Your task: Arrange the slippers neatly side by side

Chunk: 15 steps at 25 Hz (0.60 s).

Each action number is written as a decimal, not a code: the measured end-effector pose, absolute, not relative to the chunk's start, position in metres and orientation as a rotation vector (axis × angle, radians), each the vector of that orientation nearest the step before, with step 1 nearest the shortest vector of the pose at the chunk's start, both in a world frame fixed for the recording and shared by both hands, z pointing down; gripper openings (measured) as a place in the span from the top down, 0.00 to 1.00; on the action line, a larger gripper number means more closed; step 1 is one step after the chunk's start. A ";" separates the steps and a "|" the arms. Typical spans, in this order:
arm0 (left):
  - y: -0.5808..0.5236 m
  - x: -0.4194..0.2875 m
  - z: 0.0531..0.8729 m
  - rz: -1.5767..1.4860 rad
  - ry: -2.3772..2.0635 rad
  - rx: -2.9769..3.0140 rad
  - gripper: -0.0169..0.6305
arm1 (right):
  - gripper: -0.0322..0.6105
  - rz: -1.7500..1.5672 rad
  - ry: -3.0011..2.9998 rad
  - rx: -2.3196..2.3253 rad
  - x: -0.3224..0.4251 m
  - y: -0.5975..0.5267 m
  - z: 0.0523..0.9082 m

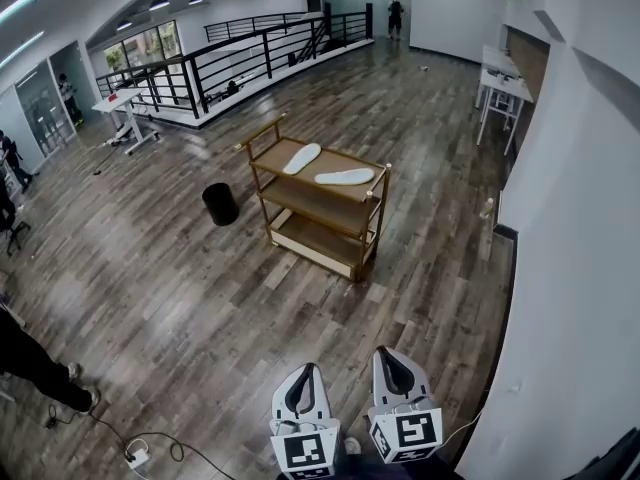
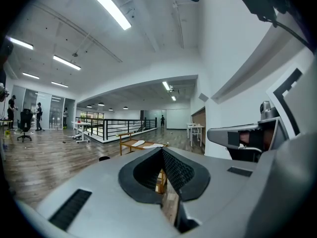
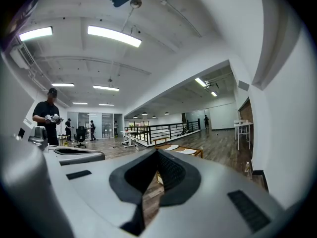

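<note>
Flat white slippers [image 1: 302, 158], angled apart

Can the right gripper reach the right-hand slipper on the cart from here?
Probably not: the right gripper sits well short of the cart, with floor between it and the slipper. Nothing blocks the path, so stepping closer should do.

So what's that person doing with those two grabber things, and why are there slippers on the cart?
A person holds a left gripper and a right gripper, both shut and empty, well short of a wooden cart. Two white slippers lie on its top shelf, pointing different ways, not side by side yet. Nothing is being touched. A black bin stands beside the cart.
</note>
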State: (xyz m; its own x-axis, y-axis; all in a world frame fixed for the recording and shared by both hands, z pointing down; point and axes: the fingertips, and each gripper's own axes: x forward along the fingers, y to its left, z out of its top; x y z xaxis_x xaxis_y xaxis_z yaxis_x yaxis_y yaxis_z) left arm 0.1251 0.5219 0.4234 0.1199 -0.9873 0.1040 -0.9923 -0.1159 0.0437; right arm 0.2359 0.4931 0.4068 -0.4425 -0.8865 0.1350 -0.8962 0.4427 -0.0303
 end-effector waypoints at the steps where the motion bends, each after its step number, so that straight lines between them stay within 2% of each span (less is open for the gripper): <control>1: 0.517 0.125 0.423 0.074 -2.022 2.269 0.97 | 0.95 0.150 -2.586 1.597 0.235 0.488 0.407; 9: 0.455 0.109 0.433 0.113 -2.002 2.284 0.97 | 0.95 0.136 -2.575 1.618 0.224 0.427 0.411; 15: 0.390 0.079 0.435 0.127 -1.980 2.289 0.97 | 0.95 0.110 -2.572 1.587 0.189 0.365 0.408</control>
